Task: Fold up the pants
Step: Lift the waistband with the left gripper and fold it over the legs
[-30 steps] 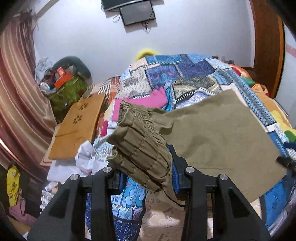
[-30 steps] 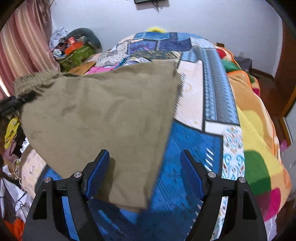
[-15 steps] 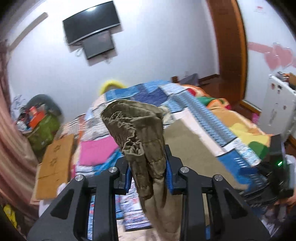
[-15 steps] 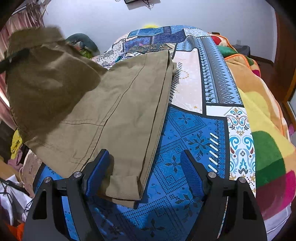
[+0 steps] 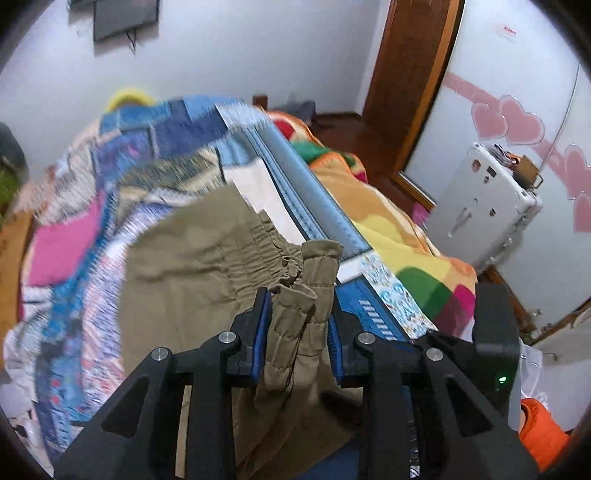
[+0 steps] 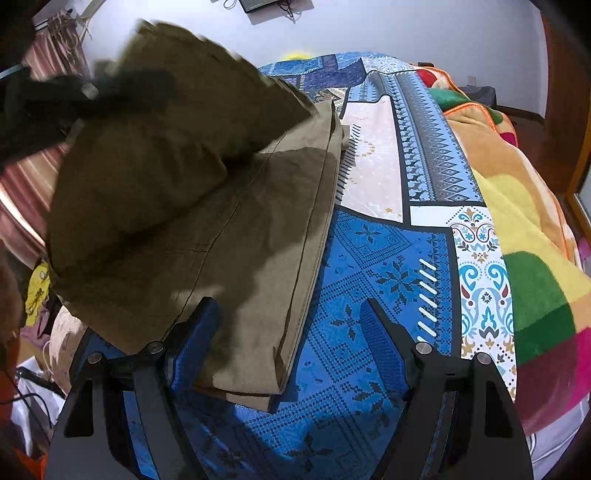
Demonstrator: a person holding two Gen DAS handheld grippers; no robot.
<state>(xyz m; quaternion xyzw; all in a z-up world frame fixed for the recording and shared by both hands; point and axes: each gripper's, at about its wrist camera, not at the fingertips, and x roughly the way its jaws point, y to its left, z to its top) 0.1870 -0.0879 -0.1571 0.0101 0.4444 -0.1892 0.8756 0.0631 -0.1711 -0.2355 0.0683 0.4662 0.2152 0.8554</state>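
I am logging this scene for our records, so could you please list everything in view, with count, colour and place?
Olive-khaki cotton pants: one, on the bed, waistband end lifted.
Patchwork bedspread: one, blue and white, under the pants.
Fleece blanket: one, yellow, green, orange, along the bed's far side.
White hard case: one, beside the bed.
Pink heart stickers: several, on the wall.
Dark screen: one, on the wall.
Left gripper: black, blue pads, clamped on the waistband.
Right gripper: black, open, over the pants' hem.

Home bedroom, bed [image 6: 388, 280] under a patchwork quilt, wall-mounted television [image 5: 125, 16], striped curtain [image 6: 22, 192], pink heart stickers [image 5: 517, 123] on the wall
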